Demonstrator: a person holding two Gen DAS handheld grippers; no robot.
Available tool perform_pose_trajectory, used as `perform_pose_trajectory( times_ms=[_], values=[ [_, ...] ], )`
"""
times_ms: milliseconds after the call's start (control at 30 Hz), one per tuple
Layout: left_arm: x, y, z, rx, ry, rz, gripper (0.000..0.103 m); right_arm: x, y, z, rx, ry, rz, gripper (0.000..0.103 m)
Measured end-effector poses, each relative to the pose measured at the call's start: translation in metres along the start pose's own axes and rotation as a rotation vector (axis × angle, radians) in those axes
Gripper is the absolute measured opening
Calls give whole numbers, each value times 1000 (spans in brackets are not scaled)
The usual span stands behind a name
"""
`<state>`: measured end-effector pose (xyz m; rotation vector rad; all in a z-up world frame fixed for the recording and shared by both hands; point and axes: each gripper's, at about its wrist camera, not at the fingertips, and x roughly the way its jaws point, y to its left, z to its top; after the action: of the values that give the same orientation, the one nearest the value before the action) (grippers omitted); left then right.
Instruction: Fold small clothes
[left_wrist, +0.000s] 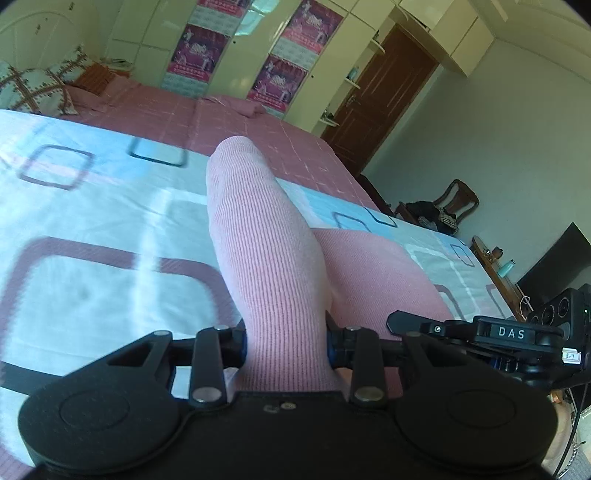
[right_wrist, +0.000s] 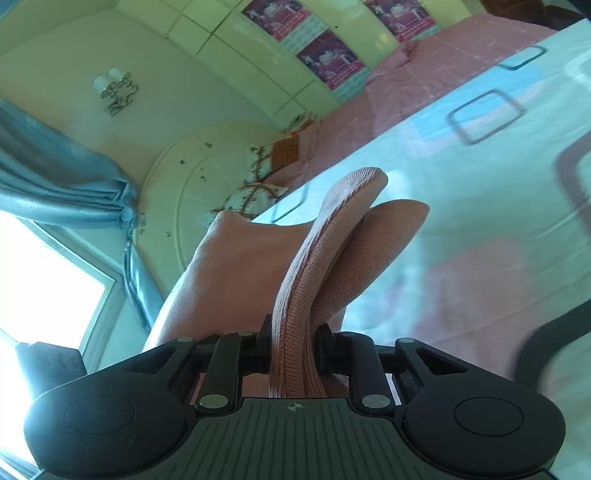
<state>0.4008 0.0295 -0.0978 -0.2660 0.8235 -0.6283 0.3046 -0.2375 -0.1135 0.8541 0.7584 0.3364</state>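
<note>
Pink knit garment (left_wrist: 266, 266) hangs lifted above the bed (left_wrist: 92, 221), clamped in the left hand-held gripper (left_wrist: 284, 347) and right hand-held gripper (right_wrist: 291, 350); no finished fold shows yet.

1. I count two grippers: the left gripper (left_wrist: 284, 345), and the right gripper (right_wrist: 293, 345), each clamped on cloth
2. One pink ribbed garment (left_wrist: 258, 240), seen also from the right wrist (right_wrist: 295, 295)
3. One bed, with one white-and-blue patterned sheet (left_wrist: 92, 214) over one pink checked cover (left_wrist: 221, 122)
4. Two patterned pillows (left_wrist: 33, 88) at the head
5. Four pink posters (left_wrist: 195, 48) on the wardrobe doors, as I see from the left wrist
6. One brown door (left_wrist: 380, 92)
7. One wooden chair (left_wrist: 456, 201)
8. One blue curtain (right_wrist: 55, 177)
9. One wall lamp (right_wrist: 114, 88) with two shades
</note>
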Motion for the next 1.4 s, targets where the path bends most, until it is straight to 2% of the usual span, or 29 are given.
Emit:
perform_pose_trajectory(
  times_ms=[200,333,433,567,667,733,767,833,933,1000,1100,1200,1333,1400],
  values=[
    [-54,93,20,21,-21,32,32,76,71,-40,34,-12,13,20],
    [-68,142,30,15,-18,75,32,134,99,-55,41,7,11,20],
    [-68,172,32,12,-29,86,32,170,111,-64,36,25,-2,20],
    [-55,200,23,28,-24,139,33,208,109,-72,33,62,-42,20],
    [-50,217,12,-13,-36,155,40,224,95,-74,47,59,-91,20],
    [-51,223,6,-22,-53,167,51,232,86,-75,78,74,-92,20],
    [-50,224,5,-28,-56,173,53,232,85,-77,66,82,-100,20],
    [-50,226,5,-35,-56,188,66,232,85,-79,35,89,-118,20],
    [-49,229,8,-44,-42,192,74,231,86,-82,-1,96,-155,20],
    [-52,229,11,-46,-30,222,79,231,86,-84,-16,102,-167,21],
    [-58,222,20,-47,-39,267,77,226,92,-83,-34,103,-188,23],
    [-71,214,26,-9,-103,299,78,218,99,-76,-42,87,-181,24],
    [-76,198,41,50,-148,299,78,213,108,-63,-46,43,-194,24],
    [-73,192,46,64,-151,283,78,213,115,-56,-58,-11,-230,24]
  ],
)
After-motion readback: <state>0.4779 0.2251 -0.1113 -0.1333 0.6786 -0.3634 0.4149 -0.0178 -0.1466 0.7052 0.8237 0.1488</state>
